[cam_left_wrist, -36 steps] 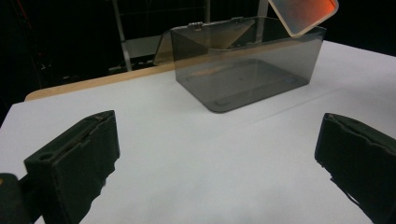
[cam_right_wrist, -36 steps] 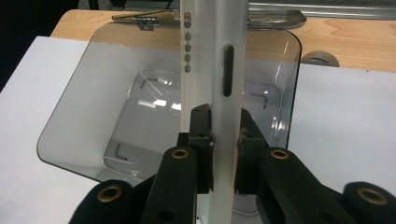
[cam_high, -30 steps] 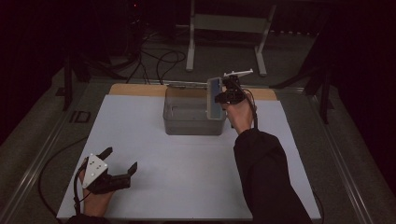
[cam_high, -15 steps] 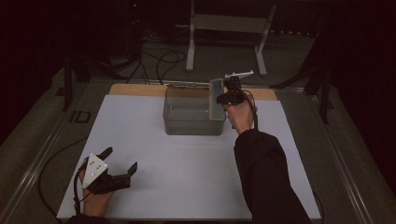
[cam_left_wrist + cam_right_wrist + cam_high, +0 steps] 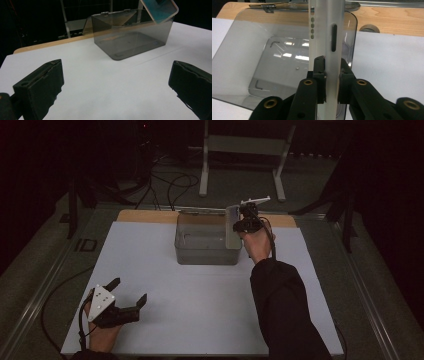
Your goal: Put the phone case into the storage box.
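Observation:
A clear grey plastic box (image 5: 207, 261) stands at the back middle of the white table sheet, its hinged lid (image 5: 87, 23) swung open behind it. My right gripper (image 5: 245, 222) is shut on a flat white-edged device (image 5: 231, 220) with a teal face (image 5: 160, 8), held on edge over the box's right end. In the right gripper view the pads (image 5: 320, 72) press both faces of the device (image 5: 325, 32), with the box (image 5: 262, 50) below. My left gripper (image 5: 130, 290) rests at the front left, open and holding nothing (image 5: 115, 85), facing the box (image 5: 130, 42).
A wooden board (image 5: 145, 216) shows along the sheet's far edge, with a round hole (image 5: 369, 28) near the box. A metal stand (image 5: 242, 150) and cables (image 5: 170, 182) lie on the floor beyond the table. Bare white sheet (image 5: 200, 310) spreads between the two hands.

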### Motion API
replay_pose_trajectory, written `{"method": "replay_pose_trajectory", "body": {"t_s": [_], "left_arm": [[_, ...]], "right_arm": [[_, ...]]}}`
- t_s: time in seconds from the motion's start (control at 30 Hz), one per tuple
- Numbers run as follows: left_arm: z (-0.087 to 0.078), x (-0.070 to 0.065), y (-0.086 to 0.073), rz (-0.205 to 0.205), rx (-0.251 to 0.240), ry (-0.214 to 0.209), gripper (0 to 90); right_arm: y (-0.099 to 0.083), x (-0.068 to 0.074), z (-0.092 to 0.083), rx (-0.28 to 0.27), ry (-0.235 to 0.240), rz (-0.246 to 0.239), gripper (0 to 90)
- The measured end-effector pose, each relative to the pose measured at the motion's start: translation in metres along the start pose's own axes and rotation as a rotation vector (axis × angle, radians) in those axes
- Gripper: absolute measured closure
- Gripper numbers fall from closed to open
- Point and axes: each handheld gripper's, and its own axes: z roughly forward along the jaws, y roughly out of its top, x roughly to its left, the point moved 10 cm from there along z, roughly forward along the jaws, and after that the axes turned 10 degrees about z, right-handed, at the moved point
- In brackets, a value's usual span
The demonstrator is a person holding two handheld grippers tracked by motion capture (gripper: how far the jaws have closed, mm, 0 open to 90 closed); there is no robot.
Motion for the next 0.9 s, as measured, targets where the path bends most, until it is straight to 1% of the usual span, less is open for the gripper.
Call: {"method": "replay_pose_trajectory", "body": {"t_s": [0.17, 0.33, 0.73, 0.8, 0.9], "left_arm": [[0.0, 0.0, 0.0, -0.001, 0.0, 0.0, 0.7], [0.0, 0.0, 0.0, 0.0, 0.001, -0.001, 0.7], [-0.001, 0.001, 0.0, -0.003, -0.003, 0.0, 0.7], [-0.001, 0.001, 0.001, -0.004, -0.003, 0.0, 0.7], [-0.002, 0.0, 0.001, -0.004, -0.004, -0.001, 0.7]], "right_arm": [[-0.001, -0.003, 0.005, 0.006, -0.019, -0.002, 81.1], [-0.001, -0.003, 0.007, 0.002, -0.022, 0.003, 81.0], [0.0, -0.006, 0.015, 0.006, -0.048, 0.008, 80.6], [0.0, -0.006, 0.017, 0.008, -0.052, 0.017, 80.6], [0.0, -0.006, 0.019, 0.009, -0.054, 0.013, 80.6]]}}
